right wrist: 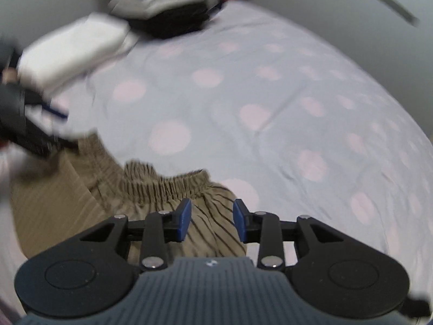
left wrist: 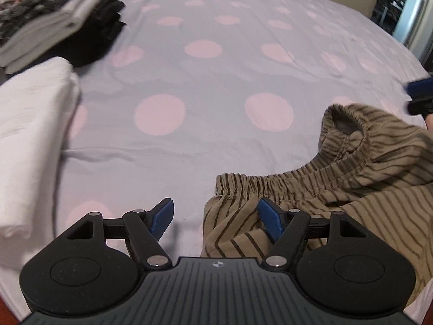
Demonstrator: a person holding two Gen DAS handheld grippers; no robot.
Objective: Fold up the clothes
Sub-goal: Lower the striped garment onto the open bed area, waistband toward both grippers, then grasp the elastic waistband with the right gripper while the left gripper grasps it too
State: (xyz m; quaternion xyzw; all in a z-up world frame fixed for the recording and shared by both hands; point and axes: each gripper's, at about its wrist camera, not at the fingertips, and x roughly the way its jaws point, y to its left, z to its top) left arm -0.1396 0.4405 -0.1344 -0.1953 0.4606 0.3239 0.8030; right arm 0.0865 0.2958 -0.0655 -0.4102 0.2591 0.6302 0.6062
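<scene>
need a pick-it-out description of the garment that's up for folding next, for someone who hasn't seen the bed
On the lilac bedsheet with pink dots, look to the near edge, right under the tongs, away from the folded stack and white folded piece further off. The striped shorts lie crumpled there: tan with thin dark stripes and a gathered elastic waistband, the only unfolded, patterned item.

- The striped shorts [left wrist: 351, 189] are thin brown cloth, wrinkly, with a bunched stretchy band on top.
- The bed sheet [left wrist: 203, 81] is soft, smooth cloth with pink dots, not shiny.
- The folded white towel [left wrist: 29, 124] looks bumpy and thick.
- The left claw [left wrist: 216, 218] is dull black plastic with shiny metal pins and ridged blue pads [left wrist: 162, 218].
</scene>
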